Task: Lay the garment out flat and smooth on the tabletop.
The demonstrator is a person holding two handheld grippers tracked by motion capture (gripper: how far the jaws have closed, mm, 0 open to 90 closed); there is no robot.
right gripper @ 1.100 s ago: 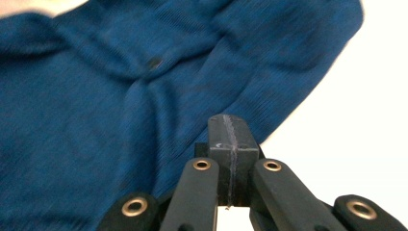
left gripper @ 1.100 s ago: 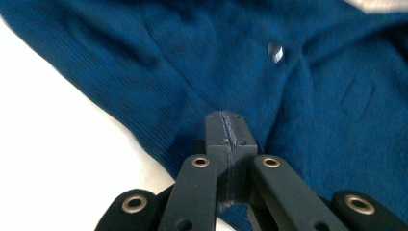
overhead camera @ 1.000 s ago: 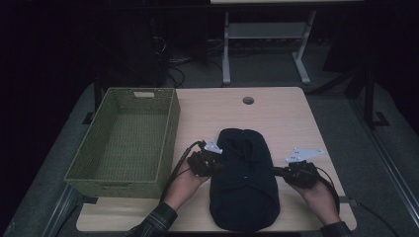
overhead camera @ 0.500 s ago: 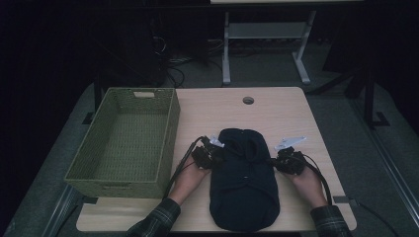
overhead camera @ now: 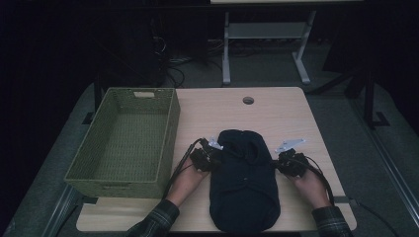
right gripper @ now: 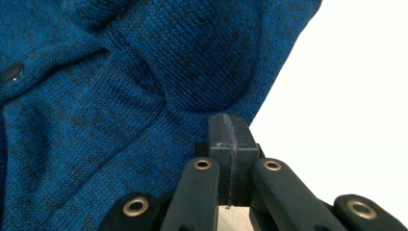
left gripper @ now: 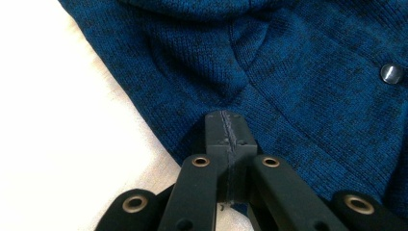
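A dark blue knitted garment (overhead camera: 244, 190) with buttons lies folded on the wooden table (overhead camera: 276, 116), reaching its front edge. My left gripper (overhead camera: 211, 157) rests at the garment's left edge, its jaws shut flush together. In the left gripper view the tips (left gripper: 226, 122) sit over the knit (left gripper: 298, 62) just inside its edge, with no fabric showing between them. My right gripper (overhead camera: 282, 163) is at the garment's right edge, also shut. In the right gripper view its tips (right gripper: 229, 127) lie against the knit (right gripper: 96, 125) near the border.
A green woven basket (overhead camera: 170, 133) stands empty on the table's left side, close to my left hand. A round cable hole (overhead camera: 248, 100) sits near the far edge. A metal stand (overhead camera: 267, 34) and cables are on the floor beyond.
My right gripper has moved inward to the garment's right edge. The left gripper has shifted slightly toward the left edge. Both jaws stayed shut.
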